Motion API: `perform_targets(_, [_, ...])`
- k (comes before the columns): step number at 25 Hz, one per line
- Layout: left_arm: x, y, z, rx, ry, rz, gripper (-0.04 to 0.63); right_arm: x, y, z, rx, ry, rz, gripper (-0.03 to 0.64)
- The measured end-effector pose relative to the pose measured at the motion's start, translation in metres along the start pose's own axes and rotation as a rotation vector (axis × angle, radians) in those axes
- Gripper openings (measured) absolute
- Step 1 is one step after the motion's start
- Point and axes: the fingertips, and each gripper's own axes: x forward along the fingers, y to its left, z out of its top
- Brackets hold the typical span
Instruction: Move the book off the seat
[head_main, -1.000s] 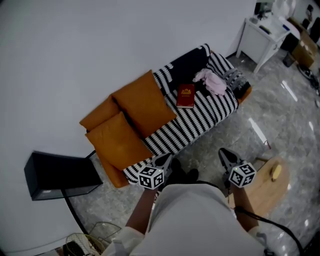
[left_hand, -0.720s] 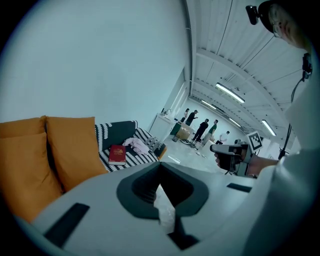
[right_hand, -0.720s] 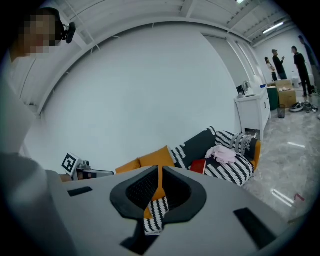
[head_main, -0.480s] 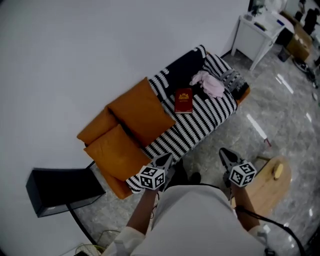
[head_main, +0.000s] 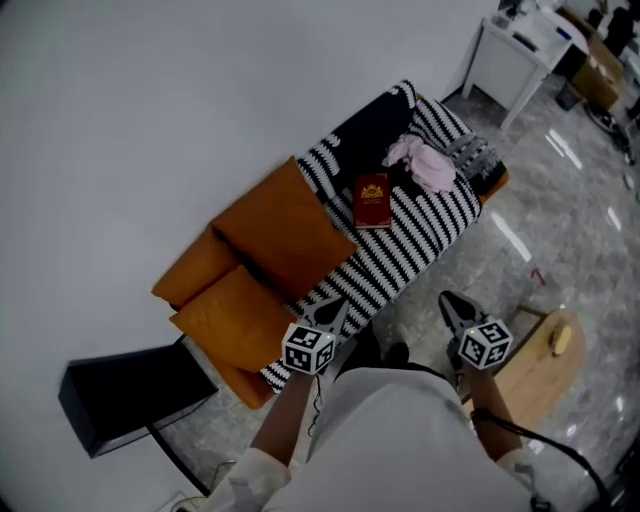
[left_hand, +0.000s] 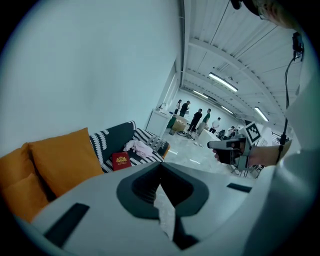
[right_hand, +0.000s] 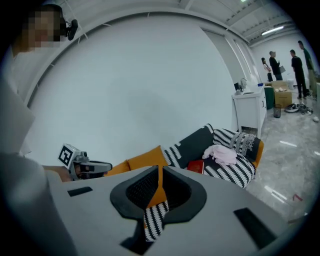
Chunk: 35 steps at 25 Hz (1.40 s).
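Head view shows the striped seat slanting from lower left to upper right of the frame, with orange cushions at its lower-left end. The red book lies flat on the stripes just left of a pink cloth, its long axis running up and down the frame. The left gripper and right gripper sit low in the frame, well apart from the book, fingers pinched together and empty. The book lies up-frame between them, slightly nearer the left, I'd judge.
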Motion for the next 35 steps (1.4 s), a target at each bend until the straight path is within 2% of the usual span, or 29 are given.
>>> perform_targets(11, [0.034,0.064,0.013,0.006,0.063,-0.039,0.002,0.077,0.001,0.026,-0.027,0.012,-0.028,0.049])
perform_targets(20, [0.058,0.082,0.025,0.001,0.074,-0.05,0.002,0.102,-0.01,0.034,-0.007,0.018,-0.051,0.05])
perform_targets(27, [0.09,0.09,0.038,-0.048,0.072,-0.005,0.002,0.133,-0.038,0.046,0.002,0.051,-0.008,0.051])
perform_targets(35, [0.142,0.093,0.069,-0.099,0.065,0.047,0.002,0.184,-0.078,0.076,-0.011,0.102,0.089,0.051])
